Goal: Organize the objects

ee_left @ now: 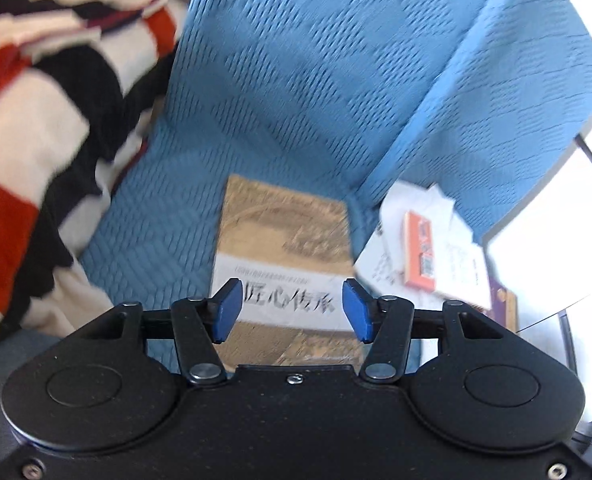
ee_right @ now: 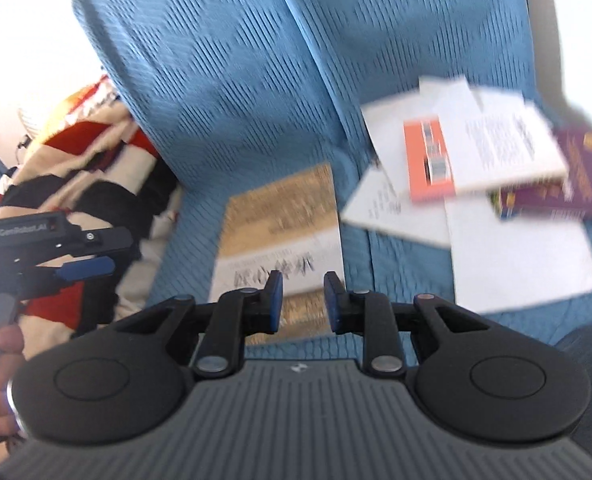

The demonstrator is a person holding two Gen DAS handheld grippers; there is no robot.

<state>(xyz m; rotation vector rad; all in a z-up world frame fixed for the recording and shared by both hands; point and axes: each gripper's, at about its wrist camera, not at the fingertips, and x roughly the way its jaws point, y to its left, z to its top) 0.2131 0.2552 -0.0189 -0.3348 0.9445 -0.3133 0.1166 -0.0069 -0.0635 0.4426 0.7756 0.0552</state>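
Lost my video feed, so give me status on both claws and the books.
Left claw open, empty. Right claw open, empty. Tan book flat on blue sofa, papers and books pile beside it. Nothing blocking.

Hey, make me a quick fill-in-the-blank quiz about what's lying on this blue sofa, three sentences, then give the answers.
1. The gold book lies flat on the ______ sofa cushion.
2. Both the left hand-held gripper and the right hand-held gripper hold ______.
3. On the pile of white papers lies a booklet whose cover is ______.

Answers: blue; nothing; orange
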